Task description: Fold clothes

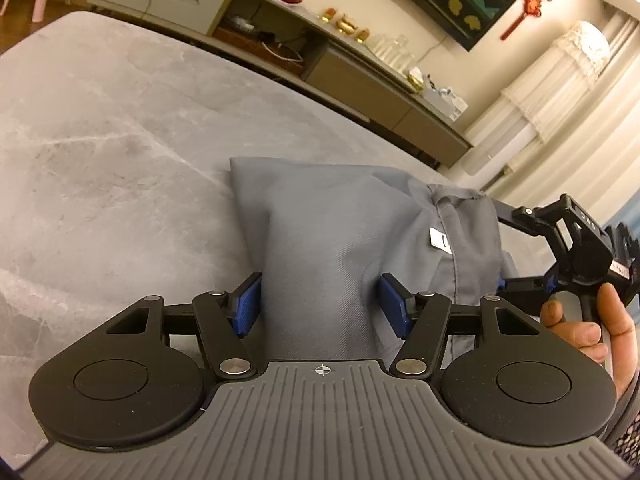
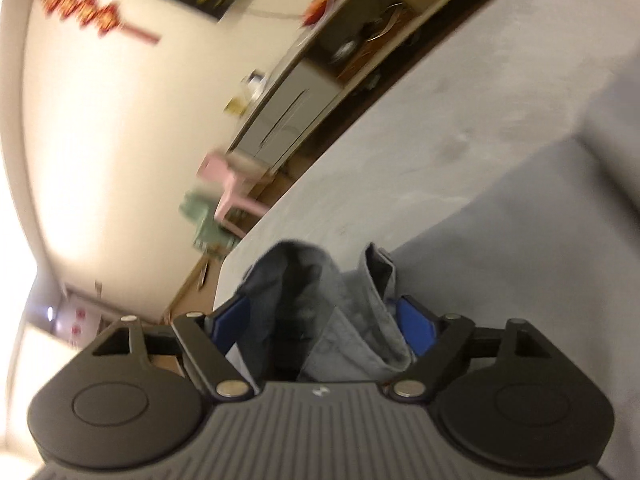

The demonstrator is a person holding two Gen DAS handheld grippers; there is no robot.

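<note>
**Operator:** Where is the garment now?

**Describer:** The grey garment (image 1: 340, 220) lies bunched on the grey marbled table (image 1: 100, 120), directly in front of you. It is partly folded into a rough bundle. A small white label (image 1: 440, 240) shows beside a seam on its right-hand part. In your right wrist view, which is blurred, the same cloth (image 2: 352, 320) rises in loose folds close to the camera.

**Operator:** What are my tongs doing?

**Describer:** Your left gripper (image 1: 320, 308) points down at the near end of the bundle. A raised ridge of cloth fills the gap between its two blue pads (image 1: 248, 304) and meets both of them, so it looks clamped on the garment, with the jaws about half spread. Your right gripper (image 1: 500, 246) is at the bundle's right edge, and your right hand (image 1: 592, 328) is wrapped round its handle. Its fingers stand wide apart, one above the cloth edge and one below. In its own view, cloth sits between the blue pads (image 2: 416, 328) without being squeezed, so this gripper is released.

**Operator:** What is behind the table?

**Describer:** A long low cabinet (image 1: 360, 80) runs along the wall.
</note>
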